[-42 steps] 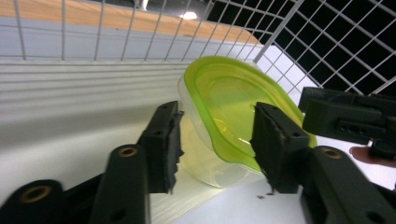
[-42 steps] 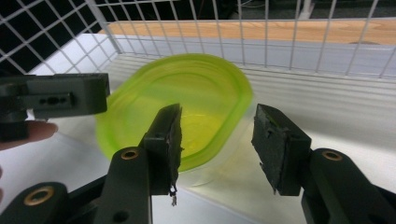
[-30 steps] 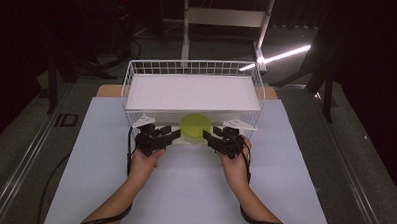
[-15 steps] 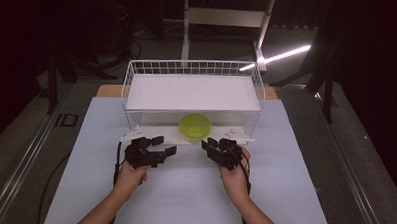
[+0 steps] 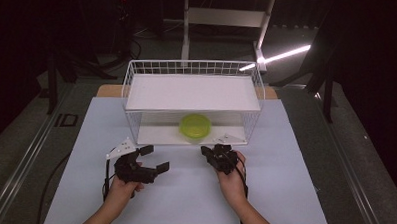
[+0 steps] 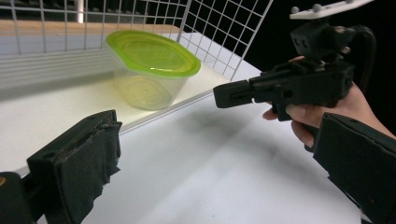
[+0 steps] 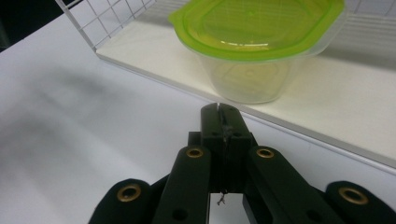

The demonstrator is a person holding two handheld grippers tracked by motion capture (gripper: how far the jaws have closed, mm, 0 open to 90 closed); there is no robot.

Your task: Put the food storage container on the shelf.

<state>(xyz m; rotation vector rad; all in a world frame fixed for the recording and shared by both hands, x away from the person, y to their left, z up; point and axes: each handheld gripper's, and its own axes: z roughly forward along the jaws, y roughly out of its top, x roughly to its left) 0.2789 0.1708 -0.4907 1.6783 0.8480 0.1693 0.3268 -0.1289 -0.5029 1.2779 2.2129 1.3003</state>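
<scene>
Right gripper view looks along the right gripper point(image 7: 219, 112), whose jaws are pressed together with nothing between them, their tips just short of the white board edge. Beyond them stands the clear container point(image 7: 254, 70) with its green lid point(image 7: 257, 21) fitted on top, upright on the lower board of the wire basket point(image 7: 98, 23).

Left gripper view has the left gripper point(image 6: 219, 163) with its jaws spread wide and empty, one pad low at the left and the other at the right edge. Between them, farther off, the container point(image 6: 144, 74) sits inside the basket point(image 6: 224, 32), and the right gripper point(image 6: 224, 95) is held by a hand point(image 6: 327, 116) beside it.

High view places both grippers on the white table point(image 5: 189, 202) in front of the basket point(image 5: 192, 67), the left gripper point(image 5: 155, 158) well apart from the right gripper point(image 5: 208, 151). The container point(image 5: 195, 127) rests near the front of the lower level, apparently under the upper shelf point(image 5: 193, 92), though the wires blur that.
</scene>
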